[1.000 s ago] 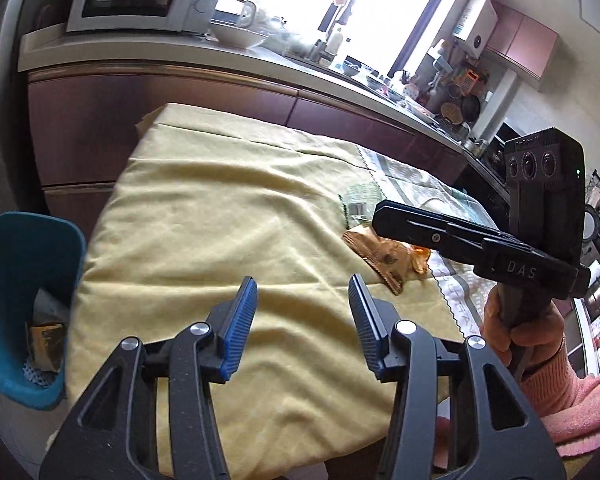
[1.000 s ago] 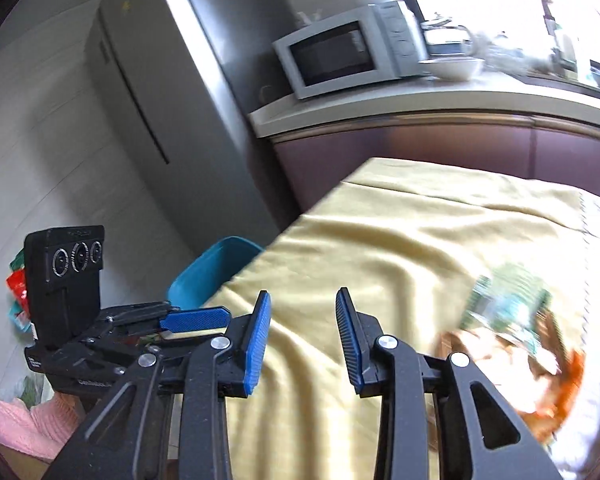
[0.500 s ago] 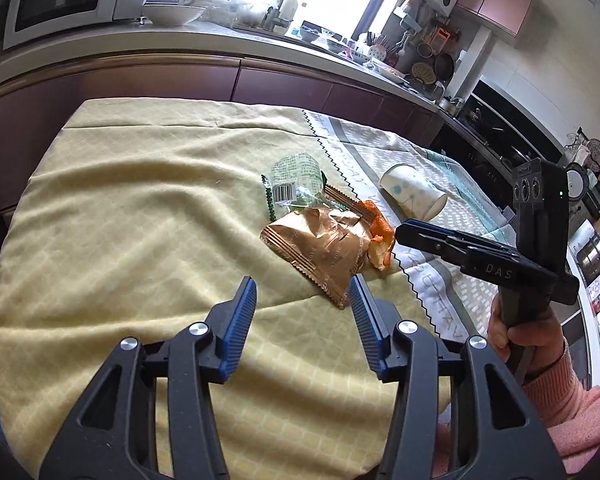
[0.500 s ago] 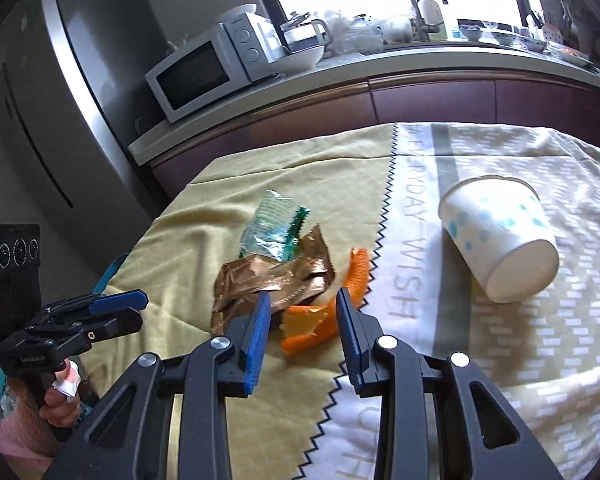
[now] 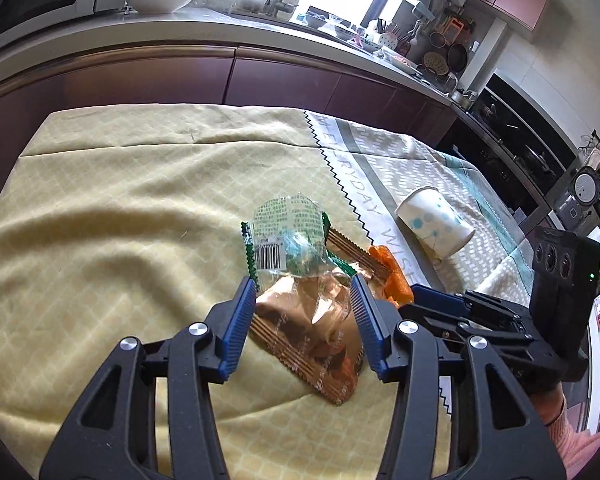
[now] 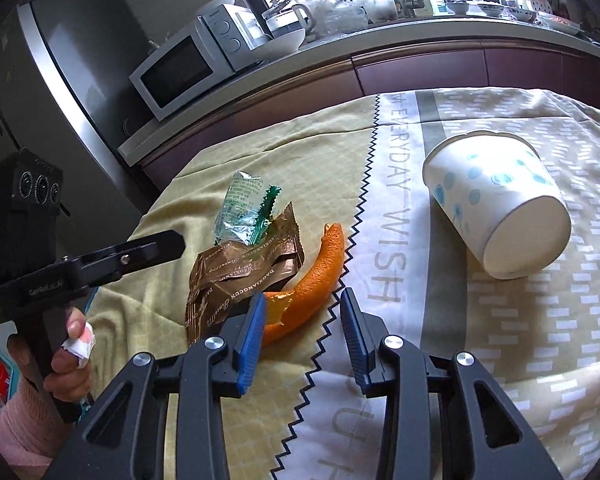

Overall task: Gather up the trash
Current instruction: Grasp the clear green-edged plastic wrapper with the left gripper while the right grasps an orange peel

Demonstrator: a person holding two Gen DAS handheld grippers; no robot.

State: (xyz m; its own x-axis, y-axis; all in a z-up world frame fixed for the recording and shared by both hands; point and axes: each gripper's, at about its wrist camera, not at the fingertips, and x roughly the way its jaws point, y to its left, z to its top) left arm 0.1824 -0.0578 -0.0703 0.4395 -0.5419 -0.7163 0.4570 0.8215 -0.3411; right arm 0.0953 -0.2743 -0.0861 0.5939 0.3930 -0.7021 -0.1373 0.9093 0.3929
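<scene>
Between the left gripper [image 5: 303, 322] fingers [image 5: 239, 320]: brown wrapper [image 5: 312, 332].

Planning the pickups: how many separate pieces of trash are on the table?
4. A green wrapper lies on a brown wrapper; an orange peel is at their right; a tipped paper cup lies farther right. Smaller scraps beneath may be hidden.

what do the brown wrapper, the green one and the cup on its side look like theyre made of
Brown wrapper: seemingly metallised plastic film, glossy, with crinkled glints and crimped ends.
Green wrapper: thin plastic, partly see-through, with a zigzag-cut edge.
Cup: probably paper, matte white with blue dots and a rolled rim.
</scene>
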